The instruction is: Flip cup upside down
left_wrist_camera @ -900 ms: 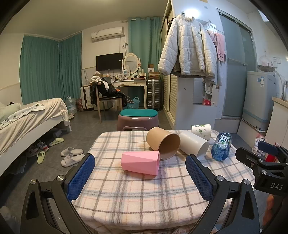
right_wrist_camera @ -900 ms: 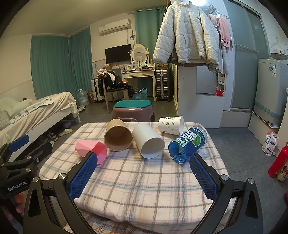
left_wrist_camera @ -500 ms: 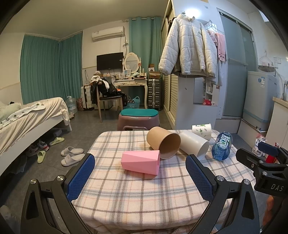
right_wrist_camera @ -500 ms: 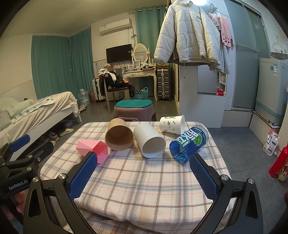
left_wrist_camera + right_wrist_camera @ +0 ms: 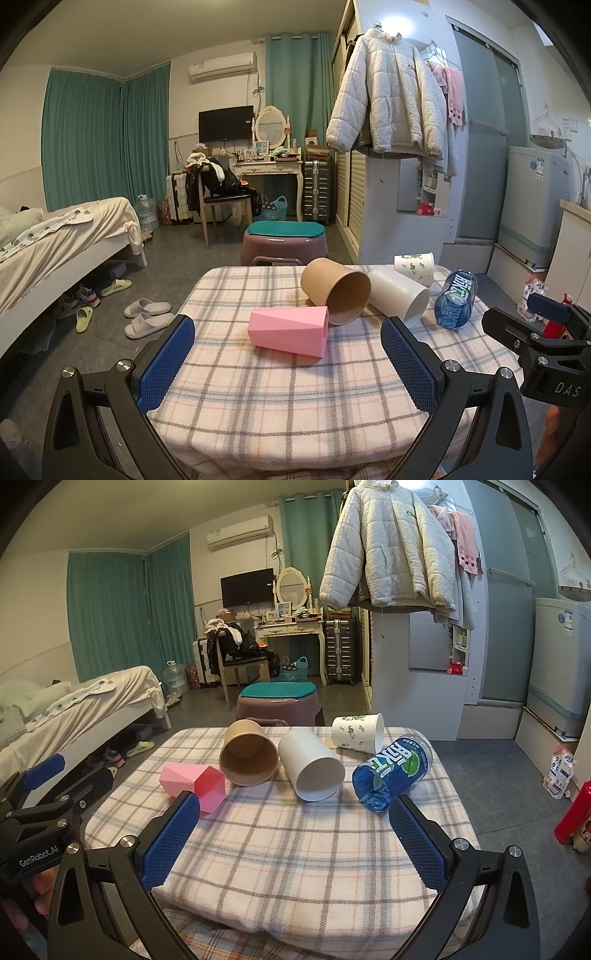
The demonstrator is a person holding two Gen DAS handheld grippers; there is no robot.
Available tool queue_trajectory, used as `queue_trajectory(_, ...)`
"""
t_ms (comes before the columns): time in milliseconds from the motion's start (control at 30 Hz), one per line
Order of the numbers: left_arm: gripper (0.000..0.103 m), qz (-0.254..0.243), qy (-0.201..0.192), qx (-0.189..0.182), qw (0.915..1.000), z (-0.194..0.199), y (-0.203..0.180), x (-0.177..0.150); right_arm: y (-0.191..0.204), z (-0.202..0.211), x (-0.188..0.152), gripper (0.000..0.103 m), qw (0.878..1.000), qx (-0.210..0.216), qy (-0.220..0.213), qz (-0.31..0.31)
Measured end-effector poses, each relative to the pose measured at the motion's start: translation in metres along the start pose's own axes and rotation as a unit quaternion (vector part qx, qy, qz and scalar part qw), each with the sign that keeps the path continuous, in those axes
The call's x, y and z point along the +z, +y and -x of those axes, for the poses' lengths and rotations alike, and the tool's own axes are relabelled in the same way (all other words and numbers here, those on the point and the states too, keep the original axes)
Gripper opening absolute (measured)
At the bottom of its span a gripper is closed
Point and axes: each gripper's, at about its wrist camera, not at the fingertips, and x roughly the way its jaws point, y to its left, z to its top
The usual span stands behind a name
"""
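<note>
Several cups lie on their sides on a plaid-covered table (image 5: 288,391): a pink faceted cup (image 5: 290,331) (image 5: 195,781), a brown paper cup (image 5: 335,290) (image 5: 248,752), a white cup (image 5: 399,298) (image 5: 311,763) and a leaf-print cup (image 5: 413,266) (image 5: 357,733). My left gripper (image 5: 288,363) is open and empty, near the table's front edge, short of the pink cup. My right gripper (image 5: 291,840) is open and empty, short of the white cup. Each gripper shows at the edge of the other's view.
A blue bottle (image 5: 456,299) (image 5: 393,770) lies on its side at the table's right. A purple stool with a teal cushion (image 5: 285,242) stands just behind the table. A bed (image 5: 55,240) is at the left, slippers (image 5: 147,317) on the floor, a white cabinet (image 5: 402,221) at the right.
Both grippers have edged slightly forward toward the table. The cups and the bottle have not moved. Both grippers stay open.
</note>
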Motion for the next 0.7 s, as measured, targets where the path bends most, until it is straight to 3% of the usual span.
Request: queue_trajectory(700,0.103,0.003,0.004,-0.002,1.0,-0.0019,-0.001,-0.0015,-0.0002,0.0008,0.0002,0.103,1.0,0.001,-0.001,0.002)
